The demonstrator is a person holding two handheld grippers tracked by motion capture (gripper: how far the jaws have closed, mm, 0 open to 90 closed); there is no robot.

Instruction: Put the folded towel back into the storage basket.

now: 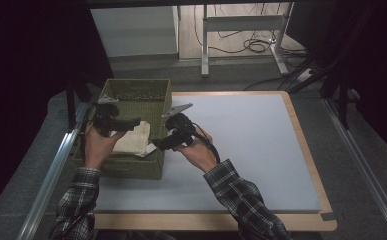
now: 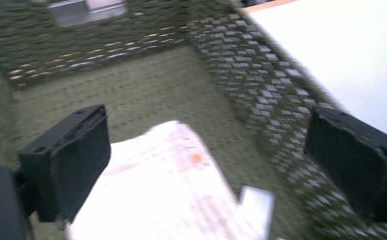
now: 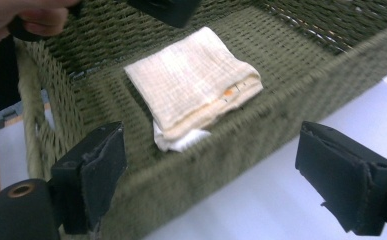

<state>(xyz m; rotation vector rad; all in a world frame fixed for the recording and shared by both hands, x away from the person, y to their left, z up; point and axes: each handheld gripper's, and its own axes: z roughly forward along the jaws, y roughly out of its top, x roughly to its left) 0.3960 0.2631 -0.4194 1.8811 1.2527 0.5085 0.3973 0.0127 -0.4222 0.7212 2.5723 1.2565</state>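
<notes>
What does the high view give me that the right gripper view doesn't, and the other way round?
High view alone: the person's plaid sleeves, the whole white mat on its wooden board, and the desk legs and cables beyond.

Right gripper view alone: the right claw with its jaws wide apart and nothing between them, plus the cloth's folded layers and small orange mark.

Both: the green woven basket with the cream folded cloth lying inside.

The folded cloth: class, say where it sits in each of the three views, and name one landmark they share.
High view: the folded cloth lies left of centre, inside the green woven basket.
Left gripper view: the cloth is at bottom centre, on the basket floor.
Right gripper view: the cloth is upper centre, behind the basket's near wall.
Shared landmark: the basket.
</notes>
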